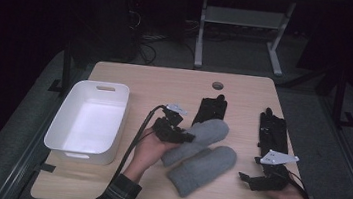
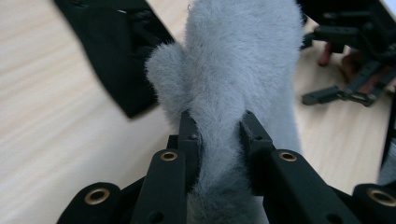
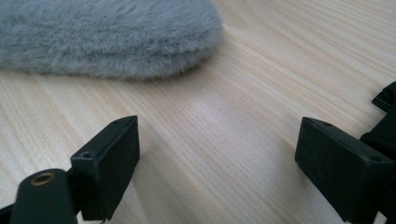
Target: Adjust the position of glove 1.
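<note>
The left gripper (image 2: 218, 128) has its jaws closed on the cuff end of the far grey mitten (image 1: 199, 138), whose long axis runs far-right. The white bin (image 1: 89, 120) lies just left of it on the worktop (image 1: 245, 92), while the right gripper (image 3: 217, 163) rests open and empty

The high view looked forward and down from above the person's side onto the wooden table (image 1: 246, 90). The left gripper view sat close behind a grey fleece mitten (image 2: 243, 60), facing along it. The right gripper view skimmed low over the tabletop, with the second grey mitten (image 3: 107, 35) just ahead. All three views shared the mittens' surroundings.
</note>
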Motion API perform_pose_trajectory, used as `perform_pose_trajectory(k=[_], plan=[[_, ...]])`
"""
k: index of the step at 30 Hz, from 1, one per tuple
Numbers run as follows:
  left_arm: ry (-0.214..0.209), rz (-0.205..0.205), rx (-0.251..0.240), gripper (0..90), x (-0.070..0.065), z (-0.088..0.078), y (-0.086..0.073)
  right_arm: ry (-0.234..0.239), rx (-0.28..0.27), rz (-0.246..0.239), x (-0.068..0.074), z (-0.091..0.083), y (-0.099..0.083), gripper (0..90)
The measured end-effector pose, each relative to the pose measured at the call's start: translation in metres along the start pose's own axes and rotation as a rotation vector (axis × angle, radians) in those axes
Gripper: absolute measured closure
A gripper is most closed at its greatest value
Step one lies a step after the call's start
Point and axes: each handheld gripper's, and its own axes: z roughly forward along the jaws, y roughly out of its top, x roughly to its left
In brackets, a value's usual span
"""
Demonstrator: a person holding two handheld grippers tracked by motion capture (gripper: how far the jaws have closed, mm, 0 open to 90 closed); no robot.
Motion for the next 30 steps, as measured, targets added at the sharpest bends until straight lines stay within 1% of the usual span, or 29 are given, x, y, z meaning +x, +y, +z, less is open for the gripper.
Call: perform_pose_trajectory(k=[3,5,8,10,13,15,16,17,20,21,22,24,25,26,27,28,29,30], plan=[[-0.017,-0.007,-0.004,74.0,-0.01,0.004,-0.003,0.0,0.0,0.0,0.0,0.0,0.0,13.7],[-0.02,-0.008,0.002,74.0,-0.016,0.007,-0.005,0.0,0.0,-0.001,0.0,0.0,0.0,13.7],[-0.04,-0.01,0.01,74.0,-0.024,0.013,-0.009,0.0,-0.001,0.0,0.0,0.0,0.0,13.7],[-0.035,-0.009,0.012,74.0,-0.029,0.016,-0.011,0.0,-0.001,0.0,0.0,0.0,0.0,13.7],[-0.012,-0.014,0.003,74.0,-0.034,0.021,-0.014,0.0,0.0,0.001,0.0,0.0,0.0,13.7],[-0.006,-0.007,0.014,73.9,-0.036,0.024,-0.015,0.0,0.0,0.001,0.0,0.0,0.0,13.7],[-0.006,-0.012,0.012,73.9,-0.037,0.027,-0.017,0.0,0.0,0.001,0.0,0.0,0.0,13.7],[-0.008,-0.003,0.027,73.8,-0.038,0.029,-0.018,0.0,0.0,0.001,0.0,0.0,0.0,13.7],[0.0,0.008,0.043,72.5,-0.04,0.037,-0.022,0.0,-0.001,0.0,0.0,0.0,0.0,13.7],[0.002,0.015,0.047,71.0,-0.041,0.038,-0.023,0.0,0.0,0.0,0.0,0.0,0.0,13.7],[0.008,0.037,0.055,69.5,-0.041,0.039,-0.023,0.0,-0.001,0.0,0.0,0.0,0.0,13.7],[0.013,0.052,0.052,64.2,-0.041,0.04,-0.023,0.0,-0.001,0.001,0.0,0.0,0.0,13.7],[0.009,0.054,0.05,60.6,-0.041,0.04,-0.023,-0.001,-0.001,0.0,0.0,0.0,0.0,13.7],[0.002,0.045,0.032,56.9,-0.041,0.039,-0.022,-0.001,-0.001,-0.002,0.0,0.0,0.0,13.7],[-0.001,0.048,0.029,52.5,-0.04,0.038,-0.022,-0.001,-0.001,-0.001,0.0,0.0,0.0,13.7],[-0.005,0.063,0.036,49.0,-0.039,0.036,-0.02,-0.001,-0.001,-0.001,0.0,0.0,0.0,13.7],[-0.01,0.059,0.02,45.0,-0.038,0.035,-0.019,-0.001,-0.001,0.0,0.0,0.0,0.0,13.7],[-0.018,0.066,0.008,42.4,-0.037,0.032,-0.018,-0.001,-0.001,-0.001,0.0,0.0,0.0,13.7]])
